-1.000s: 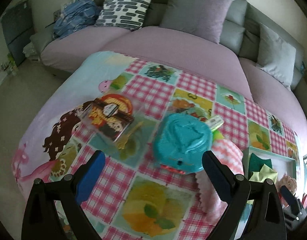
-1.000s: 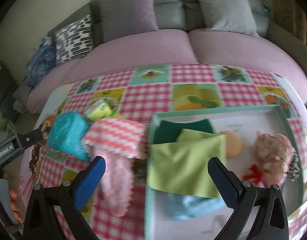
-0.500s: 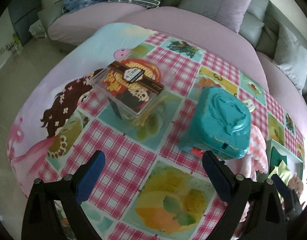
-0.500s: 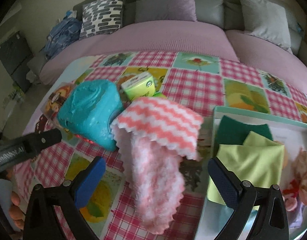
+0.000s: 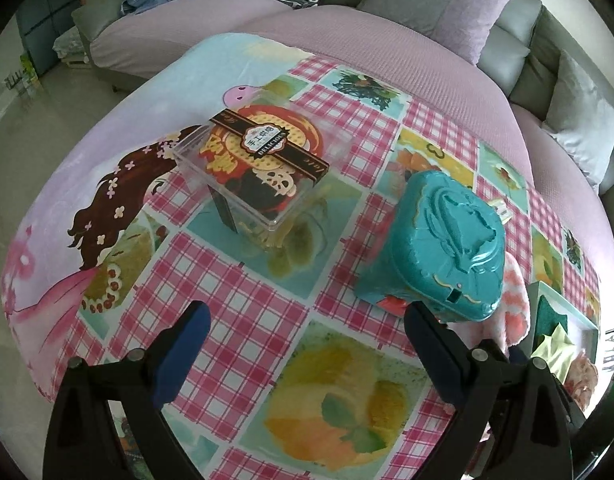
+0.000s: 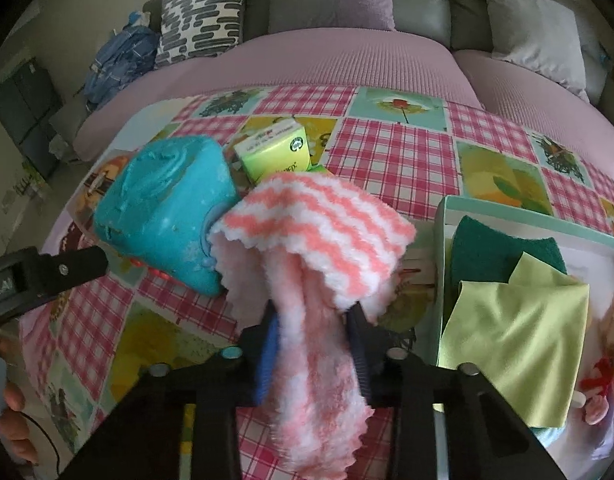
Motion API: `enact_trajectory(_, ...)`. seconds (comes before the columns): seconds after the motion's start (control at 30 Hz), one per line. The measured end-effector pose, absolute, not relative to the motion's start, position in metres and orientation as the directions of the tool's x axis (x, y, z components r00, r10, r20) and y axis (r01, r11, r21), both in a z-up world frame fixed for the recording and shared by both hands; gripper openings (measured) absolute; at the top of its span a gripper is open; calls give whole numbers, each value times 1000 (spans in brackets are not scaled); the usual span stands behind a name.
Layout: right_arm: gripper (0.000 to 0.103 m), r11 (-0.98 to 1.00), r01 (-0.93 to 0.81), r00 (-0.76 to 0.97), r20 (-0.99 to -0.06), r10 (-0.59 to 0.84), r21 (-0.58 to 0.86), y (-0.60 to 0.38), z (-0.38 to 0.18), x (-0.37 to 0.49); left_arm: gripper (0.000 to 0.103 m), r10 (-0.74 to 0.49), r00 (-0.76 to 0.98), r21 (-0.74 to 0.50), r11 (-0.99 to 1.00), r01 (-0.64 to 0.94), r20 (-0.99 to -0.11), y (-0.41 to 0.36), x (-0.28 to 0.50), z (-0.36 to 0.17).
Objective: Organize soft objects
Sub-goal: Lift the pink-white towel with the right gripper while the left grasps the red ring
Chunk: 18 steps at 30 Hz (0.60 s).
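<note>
A living room with a grey sofa (image 6: 419, 4) and mauve seat cushions; in front of it, a low surface under a pink-checked cloth (image 6: 391, 152) printed with fruit squares. The right gripper (image 6: 313, 344) points steeply down, its jaws closing on a fluffy pink-and-white zigzag cloth (image 6: 315, 240); the cloth's lower fold is bunched between the blue pads while its upper part drapes loosely ahead. The cloth looks light, limp and plush, so it should sag and trail when lifted; a pinch on the thick bunched fold seems the surest hold. Just left of the cloth, touching it, stands a hard teal plastic toy case (image 6: 163, 208), with a lime-green carton (image 6: 275, 152) behind. To the right lies a pale-rimmed tray (image 6: 441, 240) already holding a dark green cloth (image 6: 491, 248), a lime-green cloth (image 6: 519, 336) and a small doll at the edge. The left gripper (image 5: 307, 320) hovers spread wide and empty over the checked cloth, near a clear lidded box (image 5: 259, 168)
</note>
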State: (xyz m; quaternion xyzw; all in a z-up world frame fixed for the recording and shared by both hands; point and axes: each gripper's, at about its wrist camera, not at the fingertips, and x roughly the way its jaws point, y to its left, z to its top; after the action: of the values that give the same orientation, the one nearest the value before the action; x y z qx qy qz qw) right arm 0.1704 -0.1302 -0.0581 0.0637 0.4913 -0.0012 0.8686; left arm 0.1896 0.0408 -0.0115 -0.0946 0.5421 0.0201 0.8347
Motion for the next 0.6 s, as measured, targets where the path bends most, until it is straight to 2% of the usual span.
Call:
enact_trajectory(0.07, 17, 991, 65, 527, -847, 68, 120, -132, -54, 169, 98, -70, 413, -137, 981, -135, -908, 41, 190, -11)
enact_trajectory(0.13, 12, 990, 66, 538, -840, 69, 124, -132, -51, 168, 97, -71, 413, -137, 981, -134, -908, 41, 190, -11)
enact_trajectory(0.3, 10, 983, 74, 570, -816, 95, 167, -142, -40, 163, 97, -81, 424, -146, 982, -123, -902, 39, 189, -6)
enact_trajectory(0.6, 10, 967, 102, 713, -695, 93, 234, -170, 15, 132, 97, -129, 451, -182, 980, -77, -883, 31, 182, 11)
